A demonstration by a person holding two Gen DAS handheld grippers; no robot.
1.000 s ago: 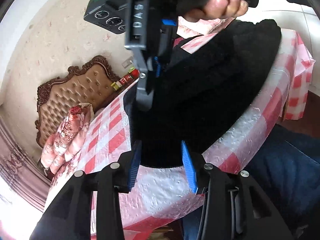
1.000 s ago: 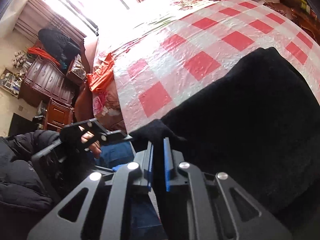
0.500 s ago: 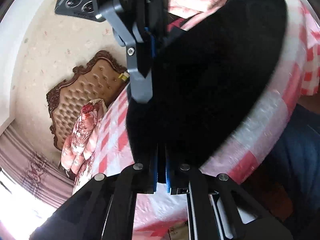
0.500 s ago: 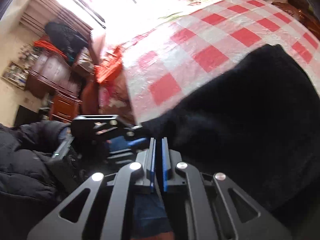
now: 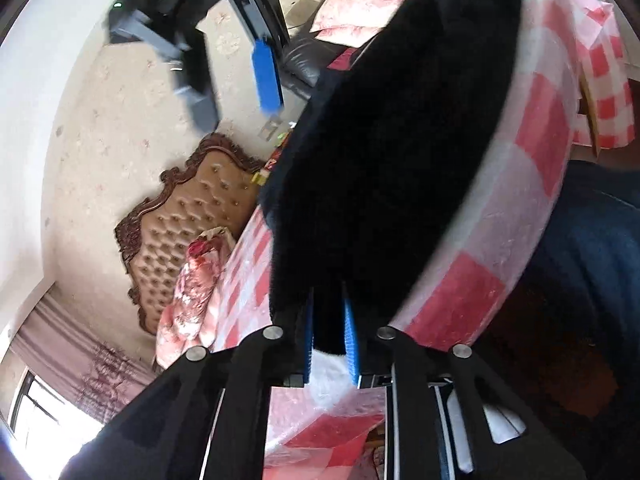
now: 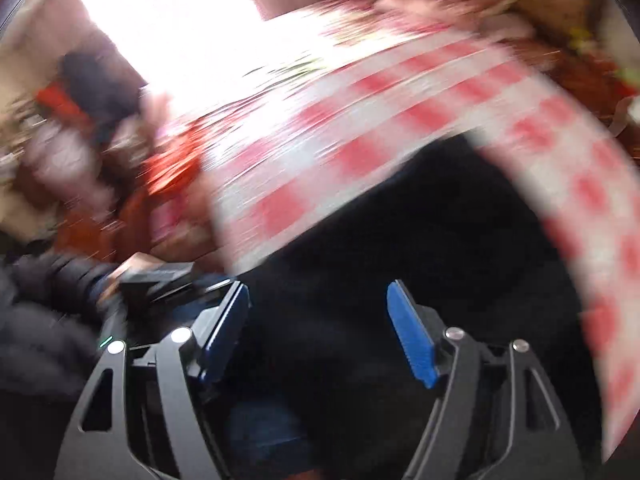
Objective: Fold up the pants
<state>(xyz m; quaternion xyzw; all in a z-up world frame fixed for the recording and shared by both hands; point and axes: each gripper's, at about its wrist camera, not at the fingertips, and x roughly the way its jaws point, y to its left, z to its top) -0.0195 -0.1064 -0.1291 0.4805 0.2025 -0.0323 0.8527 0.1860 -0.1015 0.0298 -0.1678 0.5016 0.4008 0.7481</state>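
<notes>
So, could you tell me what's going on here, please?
A person holding two grippers is folding black pants on a red-checked cloth. The left gripper has the pants' edge between its jaws, which are opening. The right gripper is opening too, its jaws wide above the pants with nothing gripped.

The right gripper (image 6: 318,328) is opening, its blue pads (image 6: 410,336) apart above the black pants (image 6: 420,240) on the blurred red-checked cloth (image 6: 360,128).
</notes>
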